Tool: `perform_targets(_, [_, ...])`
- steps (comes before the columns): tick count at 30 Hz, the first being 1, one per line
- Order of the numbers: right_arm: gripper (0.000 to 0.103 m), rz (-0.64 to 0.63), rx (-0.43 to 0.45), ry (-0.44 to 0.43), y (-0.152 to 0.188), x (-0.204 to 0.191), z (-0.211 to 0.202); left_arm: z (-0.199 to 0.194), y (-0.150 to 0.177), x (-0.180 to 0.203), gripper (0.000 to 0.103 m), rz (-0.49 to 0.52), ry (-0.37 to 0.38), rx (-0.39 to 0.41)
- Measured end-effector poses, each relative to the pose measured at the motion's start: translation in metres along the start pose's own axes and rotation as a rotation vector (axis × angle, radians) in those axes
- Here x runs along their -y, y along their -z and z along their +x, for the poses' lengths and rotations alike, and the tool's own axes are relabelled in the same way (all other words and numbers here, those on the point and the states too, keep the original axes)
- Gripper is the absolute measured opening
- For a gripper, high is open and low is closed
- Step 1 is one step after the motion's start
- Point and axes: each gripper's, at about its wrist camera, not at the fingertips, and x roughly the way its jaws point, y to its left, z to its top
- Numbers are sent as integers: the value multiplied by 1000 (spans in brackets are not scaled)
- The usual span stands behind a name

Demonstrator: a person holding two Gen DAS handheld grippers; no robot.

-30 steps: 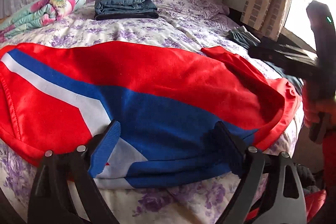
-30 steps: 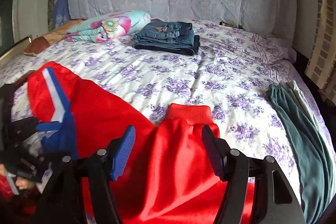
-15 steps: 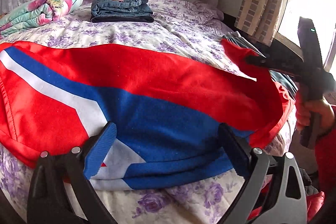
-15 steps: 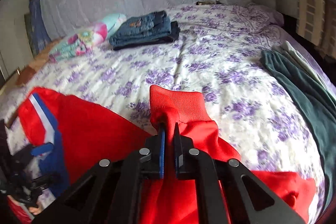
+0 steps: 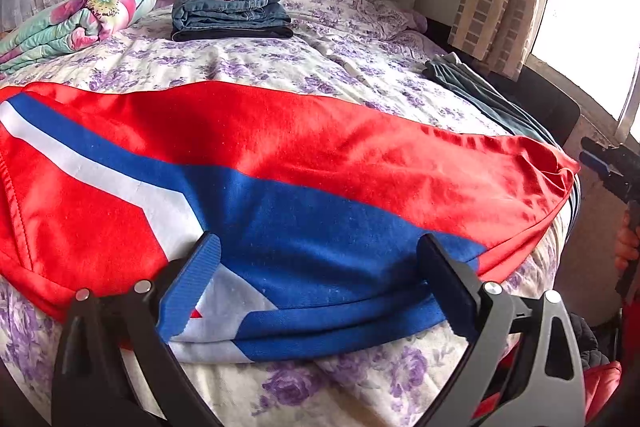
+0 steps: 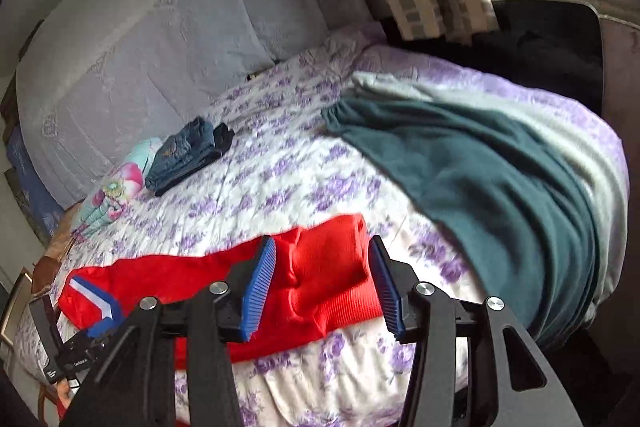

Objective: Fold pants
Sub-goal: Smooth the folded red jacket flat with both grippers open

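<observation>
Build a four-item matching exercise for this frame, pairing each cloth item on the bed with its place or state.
Items:
1. red pants
2. jeans
3. green garment
4. floral blanket

Descriptions:
A. rolled up, beside the folded stack
B. draped over the bed's edge near the window
C. spread along the near edge
D. folded in a stack near the headboard

Pairs: 1-C, 2-D, 3-B, 4-A

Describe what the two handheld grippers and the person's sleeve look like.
Both the left gripper and the right gripper have matte black frames with triangular cut-outs, silver rivets and ribbed blue pads on their fingers. The person's sleeve is red.
</observation>
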Motion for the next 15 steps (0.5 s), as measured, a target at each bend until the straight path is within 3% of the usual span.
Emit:
perform_targets(3, [49,-165,66,-3,1,-30,0,1,0,1,96,1,-9,-2])
perform_targets(5, [51,-343,61,10,14,-58,11,1,-1,1,96,2,-14,-5])
perform_targets(7, [57,-476,-33,74,34,-68,40,1,-1,2,96,7,-25,-10])
perform_targets(9, [63,-500,-134,152,57,-53,75,1,0,4,96,14,-42,-14])
perform_targets(10, [64,-521,-68,147,63,-50,71,0,0,4,96,16,-50,-13])
perform_targets(12, [69,-581,-31,188,69,-59,61,-2,0,6,96,10,-74,-15])
perform_targets(15, [74,-589,40,80,59,-78,43,-12,-8,10,96,-33,-80,-13])
